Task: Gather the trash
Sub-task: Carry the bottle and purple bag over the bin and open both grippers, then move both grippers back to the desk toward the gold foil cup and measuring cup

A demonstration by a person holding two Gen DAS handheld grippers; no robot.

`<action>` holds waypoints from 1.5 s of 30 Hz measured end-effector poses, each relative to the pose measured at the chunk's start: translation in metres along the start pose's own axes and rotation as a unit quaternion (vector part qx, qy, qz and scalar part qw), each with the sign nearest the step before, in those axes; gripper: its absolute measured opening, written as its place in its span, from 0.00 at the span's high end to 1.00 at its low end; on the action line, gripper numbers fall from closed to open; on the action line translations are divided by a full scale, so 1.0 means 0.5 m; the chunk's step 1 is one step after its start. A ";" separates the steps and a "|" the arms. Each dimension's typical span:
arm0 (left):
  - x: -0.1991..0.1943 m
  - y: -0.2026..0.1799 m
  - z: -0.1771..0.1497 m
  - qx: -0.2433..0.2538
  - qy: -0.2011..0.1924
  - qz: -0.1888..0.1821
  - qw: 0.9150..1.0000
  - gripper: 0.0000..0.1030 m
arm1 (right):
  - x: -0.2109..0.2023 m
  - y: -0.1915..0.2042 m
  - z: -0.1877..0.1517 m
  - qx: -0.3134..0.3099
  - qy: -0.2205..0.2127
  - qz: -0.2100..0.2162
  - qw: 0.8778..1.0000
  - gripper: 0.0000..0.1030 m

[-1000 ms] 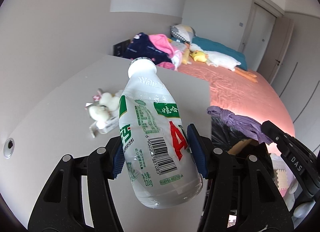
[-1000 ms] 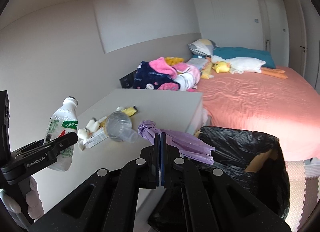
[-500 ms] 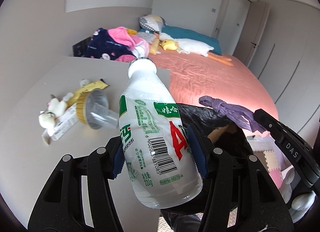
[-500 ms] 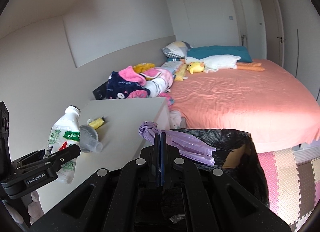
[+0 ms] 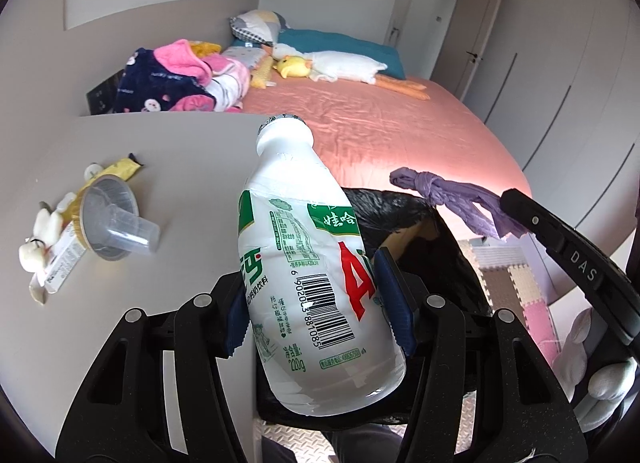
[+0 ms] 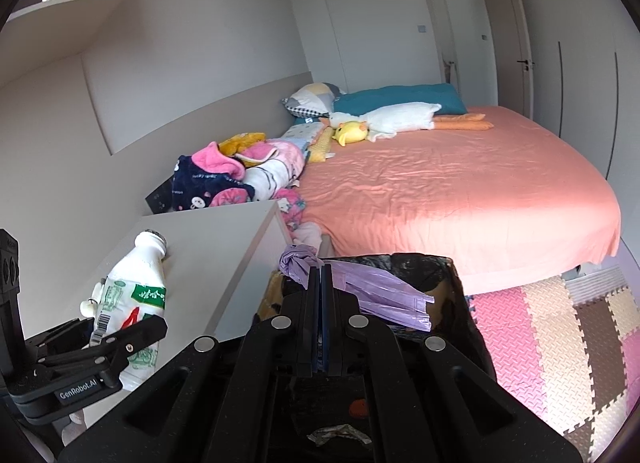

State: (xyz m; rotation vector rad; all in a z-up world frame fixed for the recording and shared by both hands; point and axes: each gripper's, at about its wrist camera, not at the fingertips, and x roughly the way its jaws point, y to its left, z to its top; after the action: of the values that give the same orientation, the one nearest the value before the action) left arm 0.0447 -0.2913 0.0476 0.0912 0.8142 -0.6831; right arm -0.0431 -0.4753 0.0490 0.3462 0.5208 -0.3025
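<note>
My left gripper (image 5: 318, 303) is shut on a white plastic drink bottle (image 5: 312, 263) with green and red print, held tilted over the table's right edge beside the bin. The bottle also shows in the right wrist view (image 6: 132, 303). My right gripper (image 6: 320, 279) is shut on a knotted purple plastic bag (image 6: 360, 283) above the black-lined trash bin (image 6: 460, 303). The purple bag (image 5: 452, 199) and the bin (image 5: 400, 211) show in the left wrist view. A clear plastic cup (image 5: 116, 223), a yellow wrapper (image 5: 120, 171) and a small carton with a white toy (image 5: 48, 247) lie on the grey table (image 5: 180, 159).
A bed with a pink sheet (image 6: 460, 191) stands behind the bin, with pillows, plush toys and a heap of clothes (image 6: 232, 179) at its head. Foam floor mats (image 6: 560, 343) lie at the right. A wall runs along the table's left.
Both grippers have swung right toward the bin. The bottle is now over the table's edge beside the bin, and the purple bag sits above the bin's opening.
</note>
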 end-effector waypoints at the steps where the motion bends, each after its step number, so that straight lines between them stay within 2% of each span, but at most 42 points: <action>1: 0.004 -0.005 0.000 0.002 0.003 -0.003 1.000 0.46 | 0.000 -0.005 0.000 0.002 0.000 -0.002 1.000 0.99; 12: 0.036 -0.040 -0.004 0.021 0.023 -0.028 0.999 0.46 | 0.006 -0.036 -0.005 0.015 0.006 -0.024 1.000 0.99; 14: 0.047 -0.042 -0.005 0.022 0.030 -0.042 0.998 0.43 | 0.010 -0.039 -0.004 0.018 0.012 -0.019 1.000 0.99; 15: 0.056 -0.042 -0.005 0.024 0.039 -0.052 0.998 0.36 | 0.011 -0.045 -0.005 0.025 0.013 -0.016 0.999 0.98; 16: 0.063 -0.042 -0.005 0.022 0.046 -0.058 0.997 0.13 | 0.012 -0.051 -0.006 0.035 0.016 -0.015 0.999 0.97; 17: 0.069 -0.041 -0.007 0.019 0.047 -0.060 0.997 0.06 | 0.012 -0.052 -0.006 0.041 0.017 -0.019 0.999 0.80; 18: 0.071 -0.043 -0.009 0.020 0.045 -0.058 0.997 0.06 | 0.009 -0.055 -0.007 0.047 0.013 -0.027 0.998 0.44; 19: 0.074 -0.042 -0.011 0.021 0.045 -0.051 0.997 0.06 | 0.000 -0.058 -0.009 0.055 -0.001 -0.045 0.997 0.28; 20: 0.077 -0.041 -0.013 0.020 0.046 -0.046 0.998 0.06 | -0.010 -0.062 -0.011 0.058 -0.017 -0.057 0.997 0.21; 24: 0.076 -0.028 -0.020 0.006 0.048 -0.034 0.998 0.06 | -0.015 -0.061 -0.008 0.047 -0.022 -0.056 0.997 0.21; 32: 0.056 0.014 -0.032 -0.006 0.041 -0.012 0.999 0.06 | 0.012 -0.029 -0.022 0.030 0.007 -0.029 0.999 0.21; 45: 0.014 0.128 -0.063 -0.040 0.031 0.040 0.998 0.06 | 0.070 0.112 -0.048 -0.047 0.039 0.039 0.997 0.21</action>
State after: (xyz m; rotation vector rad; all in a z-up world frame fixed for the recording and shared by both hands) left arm 0.0660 -0.2344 0.0095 0.0716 0.8913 -0.5732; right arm -0.0041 -0.4223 0.0249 0.2876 0.5950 -0.1885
